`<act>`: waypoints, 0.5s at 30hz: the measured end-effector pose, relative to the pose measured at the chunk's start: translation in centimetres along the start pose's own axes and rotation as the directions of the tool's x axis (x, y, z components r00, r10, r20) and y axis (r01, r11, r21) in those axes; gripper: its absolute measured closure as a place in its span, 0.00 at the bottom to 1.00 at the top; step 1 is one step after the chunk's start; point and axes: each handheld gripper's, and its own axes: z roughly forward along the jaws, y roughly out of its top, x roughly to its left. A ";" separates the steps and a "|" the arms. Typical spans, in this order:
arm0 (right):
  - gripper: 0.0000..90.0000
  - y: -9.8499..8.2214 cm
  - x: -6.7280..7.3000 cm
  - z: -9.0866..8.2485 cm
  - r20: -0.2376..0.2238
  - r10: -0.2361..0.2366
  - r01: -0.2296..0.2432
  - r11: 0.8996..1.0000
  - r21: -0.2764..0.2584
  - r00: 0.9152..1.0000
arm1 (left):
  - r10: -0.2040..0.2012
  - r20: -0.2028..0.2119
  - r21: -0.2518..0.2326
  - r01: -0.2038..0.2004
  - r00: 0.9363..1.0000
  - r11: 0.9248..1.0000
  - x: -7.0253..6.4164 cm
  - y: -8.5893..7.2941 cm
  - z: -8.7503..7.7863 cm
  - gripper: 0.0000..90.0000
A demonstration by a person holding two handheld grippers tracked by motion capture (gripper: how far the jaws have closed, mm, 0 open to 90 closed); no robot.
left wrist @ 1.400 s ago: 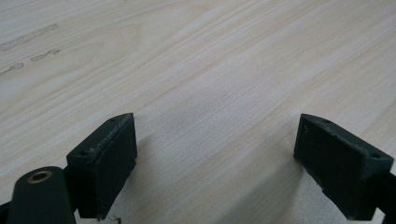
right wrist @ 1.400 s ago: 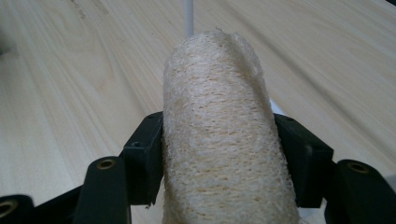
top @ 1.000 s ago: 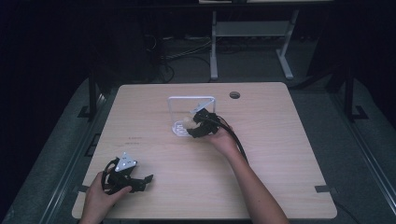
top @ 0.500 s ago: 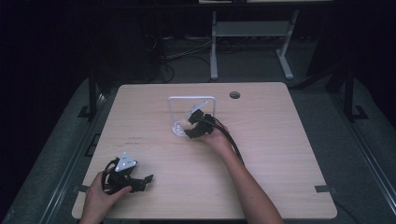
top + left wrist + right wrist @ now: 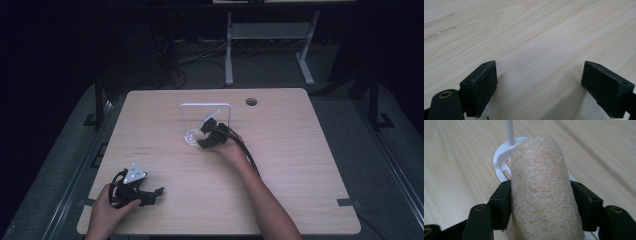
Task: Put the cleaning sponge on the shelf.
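The right gripper (image 5: 541, 202) is clamping a loofah roll (image 5: 544, 190) between both pads, its jaws standing partly apart at the roll's width. The roll is lying over the slotted round base of a white stand (image 5: 501, 157), near mid-surface (image 5: 300, 150). The left gripper (image 5: 539, 87) is resting wide open at the near left corner, gripping nothing, with bare wood between its pads.

Your left hand (image 5: 107, 207) rests low at the near-left corner, holding the left gripper (image 5: 150, 192) level with its fingers (image 5: 480, 86) spread wide apart — nothing between them. Your right forearm (image 5: 262, 200) stretches forward toward the middle, and the right gripper (image 5: 202, 137) points away from you, fingers (image 5: 501, 203) clamped on both sides of a loofah roll (image 5: 544, 192).
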 end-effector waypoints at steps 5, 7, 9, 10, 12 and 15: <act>0.42 0.2 0.1 0.2 -0.001 0.000 0.000 1.000 0.006 1.000 | 0.000 0.000 0.000 0.000 1.000 1.000 0.0 0.0 0.0 0.14; 0.42 0.2 0.1 0.2 0.000 -0.002 0.002 1.000 0.007 1.000 | 0.000 0.000 0.000 0.000 1.000 1.000 0.0 0.0 0.0 0.14; 0.42 0.2 0.1 0.3 -0.001 -0.001 0.001 1.000 0.010 1.000 | 0.000 0.000 0.000 0.000 1.000 1.000 0.0 0.0 0.0 0.14; 0.42 0.2 0.1 0.3 -0.001 -0.001 0.001 1.000 0.010 1.000 | 0.000 0.000 0.000 0.000 1.000 1.000 0.0 0.0 0.0 0.14; 0.42 0.1 0.0 0.4 0.000 -0.003 0.003 1.000 0.012 1.000 | 0.000 0.000 0.000 0.000 1.000 1.000 0.0 0.0 0.0 0.14; 0.40 0.1 0.0 0.4 0.002 -0.002 0.002 1.000 0.012 1.000 | 0.000 0.000 0.000 0.000 1.000 1.000 0.0 0.0 0.0 0.14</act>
